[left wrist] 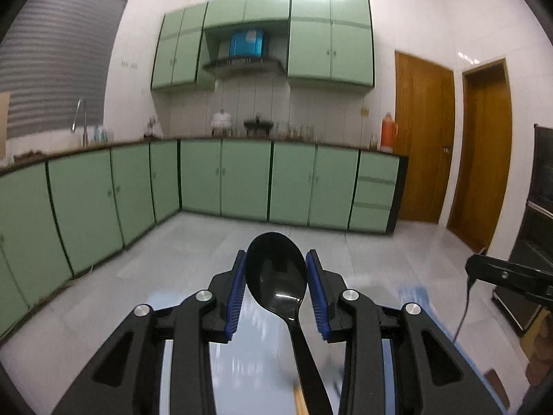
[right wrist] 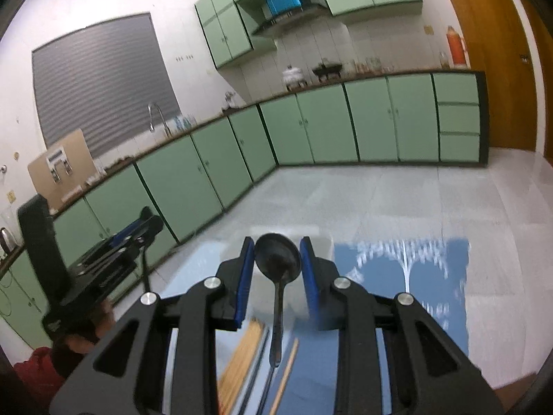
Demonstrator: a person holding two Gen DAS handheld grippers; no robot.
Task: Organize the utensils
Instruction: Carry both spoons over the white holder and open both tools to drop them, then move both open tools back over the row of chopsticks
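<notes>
Green kitchen cabinets (left wrist: 242, 180) lined the far walls. Left gripper (left wrist: 276, 271) clasped a black plastic spoon (left wrist: 276, 273) by its bowl; right gripper (right wrist: 277, 259) clamped a dark metal ladle (right wrist: 277, 259) likewise.

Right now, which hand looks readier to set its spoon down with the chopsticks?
Probably the right gripper: its black spoon hangs directly above the wooden chopsticks. The left gripper also holds a black spoon, but only one stick end shows beneath it.

Spoon (left wrist: 276, 276) between left claw (left wrist: 276, 269) pads; ladle (right wrist: 277, 259) between right claw (right wrist: 277, 259) pads, chopsticks (right wrist: 242, 359) below-left of it.
</notes>
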